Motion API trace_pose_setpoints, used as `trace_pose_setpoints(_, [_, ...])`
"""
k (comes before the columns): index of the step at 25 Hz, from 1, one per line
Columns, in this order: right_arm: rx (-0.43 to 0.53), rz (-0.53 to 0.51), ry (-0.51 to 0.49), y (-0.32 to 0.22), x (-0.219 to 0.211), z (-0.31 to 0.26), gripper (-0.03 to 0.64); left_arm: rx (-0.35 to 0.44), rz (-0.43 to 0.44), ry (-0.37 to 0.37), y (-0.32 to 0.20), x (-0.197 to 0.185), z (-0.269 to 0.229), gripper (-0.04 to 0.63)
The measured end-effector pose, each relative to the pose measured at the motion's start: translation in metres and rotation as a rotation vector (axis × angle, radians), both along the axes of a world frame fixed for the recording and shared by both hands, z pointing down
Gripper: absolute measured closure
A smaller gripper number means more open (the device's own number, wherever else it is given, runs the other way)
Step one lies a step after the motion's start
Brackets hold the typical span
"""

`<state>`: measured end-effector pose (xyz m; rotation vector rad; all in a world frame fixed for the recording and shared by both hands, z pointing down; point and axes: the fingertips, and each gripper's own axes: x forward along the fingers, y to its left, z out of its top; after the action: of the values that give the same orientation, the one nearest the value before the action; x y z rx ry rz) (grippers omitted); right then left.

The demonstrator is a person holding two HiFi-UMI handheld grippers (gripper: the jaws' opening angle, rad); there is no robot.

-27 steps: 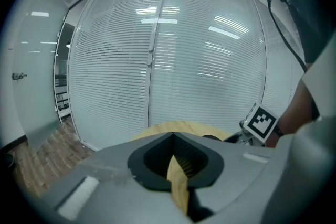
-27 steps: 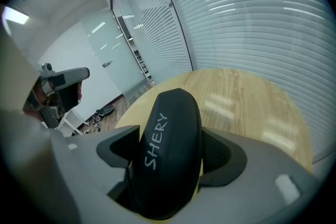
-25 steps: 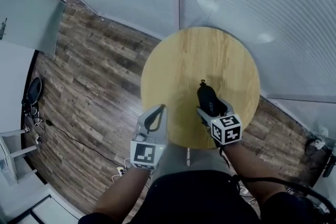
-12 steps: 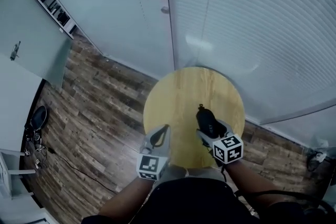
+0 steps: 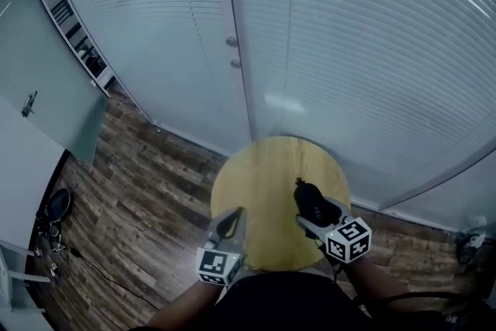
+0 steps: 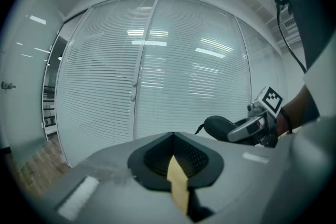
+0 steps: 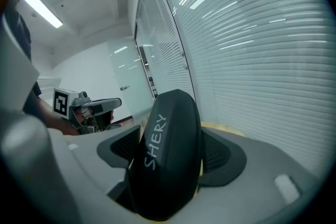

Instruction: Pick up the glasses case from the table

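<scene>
A: Nearest first. L gripper (image 5: 230,222)?
B: Jaws pressed together, nothing btwn them. It hangs over the near edge of the table (image 5: 263,174), idle, prob. parked there to keep out of the way.
A: R gripper (image 5: 314,207)?
B: Pinching the case (image 5: 307,196) across its middle, one jaw per side, "SHERY" print facing its cam. Mid grip prob. so it won't tip.
A: So where's the case?
B: In the R jaws, over the table's near-right part. Looks lifted: in the L gripper view it sits against the blinds (image 5: 349,50) w/ nothing under it. Pick-up seems done, IMO.
A: Beyond?
B: Blinds on the glass wall right behind the table; wood floor (image 5: 147,174) off left.
</scene>
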<state>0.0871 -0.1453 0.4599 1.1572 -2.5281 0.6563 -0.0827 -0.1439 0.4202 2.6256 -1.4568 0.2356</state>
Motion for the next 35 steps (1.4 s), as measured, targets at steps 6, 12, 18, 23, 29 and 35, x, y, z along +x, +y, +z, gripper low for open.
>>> trace_pose_setpoints(6, [0.086,0.024,-0.048,0.008,0.015,-0.041,0.259,0.065,-0.001,-0.002,-0.004,-0.004,-0.025,0.591])
trace_pose_setpoints(12, [0.153,0.061,-0.08,0.0,0.027,-0.063,0.261,0.109,0.009,-0.019,-0.011,-0.002,-0.04,0.591])
trace_pose_setpoints(18, [0.171,0.071,-0.053,-0.004,0.026,-0.069,0.264,0.119,0.011,-0.037,-0.017,-0.007,-0.046,0.592])
trace_pose_setpoints(23, [0.175,0.089,-0.052,-0.003,0.025,-0.068,0.264,0.124,-0.011,-0.023,-0.009,-0.014,-0.043,0.592])
trace_pose_setpoints(29, [0.169,0.094,-0.069,-0.009,0.027,-0.067,0.265,0.105,-0.022,-0.019,-0.017,-0.014,-0.039,0.592])
trace_pose_setpoints(35, [0.185,0.106,-0.099,-0.009,0.023,-0.076,0.267,0.091,-0.03,-0.032,-0.023,-0.022,-0.036,0.591])
